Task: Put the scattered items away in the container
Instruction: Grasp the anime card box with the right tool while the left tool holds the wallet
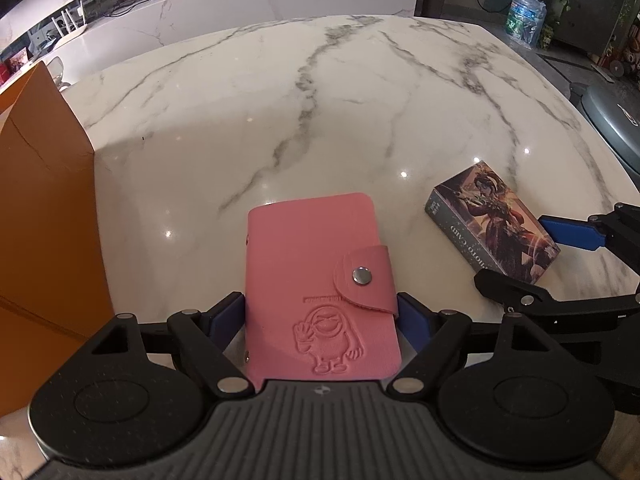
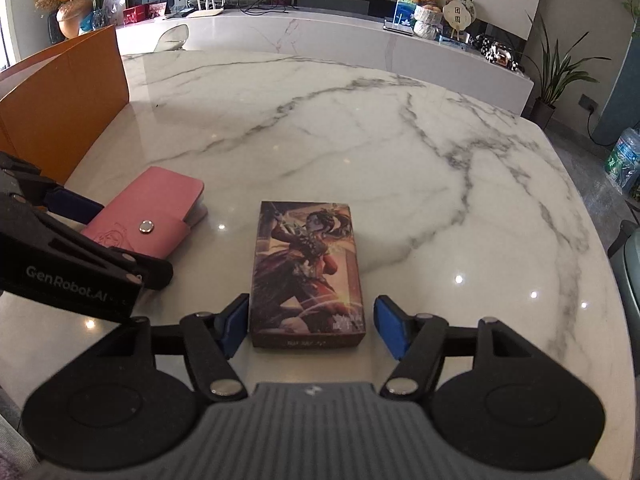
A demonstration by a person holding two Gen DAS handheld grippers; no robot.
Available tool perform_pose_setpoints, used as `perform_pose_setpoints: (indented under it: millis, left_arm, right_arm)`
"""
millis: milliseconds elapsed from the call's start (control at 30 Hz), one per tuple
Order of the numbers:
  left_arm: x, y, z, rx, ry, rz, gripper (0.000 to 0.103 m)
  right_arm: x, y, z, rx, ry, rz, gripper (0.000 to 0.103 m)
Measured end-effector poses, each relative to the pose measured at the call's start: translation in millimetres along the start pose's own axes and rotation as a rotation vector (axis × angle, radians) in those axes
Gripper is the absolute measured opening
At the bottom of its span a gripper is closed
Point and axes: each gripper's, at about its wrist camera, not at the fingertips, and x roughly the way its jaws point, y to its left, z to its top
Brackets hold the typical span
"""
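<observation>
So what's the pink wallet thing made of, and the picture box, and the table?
The pink snap-button card wallet looks like matte leather or faux leather, with an embossed cartoon. The illustrated rectangular card box seems printed cardboard, with crisp folded edges. The white grey-veined table looks like polished marble or an imitation; it mirrors lights.

On the table (image 2: 360,128), the wallet (image 2: 156,216) lies left of the card box (image 2: 306,272), with the container (image 2: 68,108) standing behind and left of the wallet.

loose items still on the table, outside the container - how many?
2. Pink snap-button leather card wallet between the left gripper's pads; illustrated cardboard card box between the right gripper's open pads. Orange container's inside isn't visible.
</observation>
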Motion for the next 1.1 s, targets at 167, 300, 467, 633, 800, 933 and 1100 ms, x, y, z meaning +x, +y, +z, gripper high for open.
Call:
perform_pose_setpoints:
  millis: [167,300,467,633,800,933,1100]
  left_arm:
    - [0.9,7.7,7.3,-0.064,-0.001,-0.028,0.095]
    - [2.1,18.7,14.3,-0.169,-0.015,-0.086,0.095]
    - [8.6,13.8,24.0,-0.150,-0.021,-0.070,0.096]
    - [18.0,-3.5,29.7,-0.074,-0.031,0.005,0.096]
    - [20.2,-8.7,24.4,-0.029,-0.071,0.026,0.099]
    - [18.4,-6.0,21.1,-0.019,-0.094,0.017,0.095]
    - [15.4,-4.9,18.5,-0.011,-0.107,0.009,0.094]
  right_arm:
    - [4.5,-0.8,2.8,-0.021,-0.057,0.021,0.083]
    - [6.0,3.4,4.2,-0.050,-0.091,0.021,0.083]
    - [8.1,2.8,3.1,-0.042,-0.101,0.026,0.083]
    - [10.0,3.3,1.6,-0.029,-0.098,0.030,0.083]
    - [10.7,3.4,-0.8,-0.019,-0.107,0.034,0.082]
    - [10.3,-1.6,-2.1,0.039,-0.109,0.048,0.069]
    - [8.2,-1.9,-2.3,0.046,-0.111,0.042,0.060]
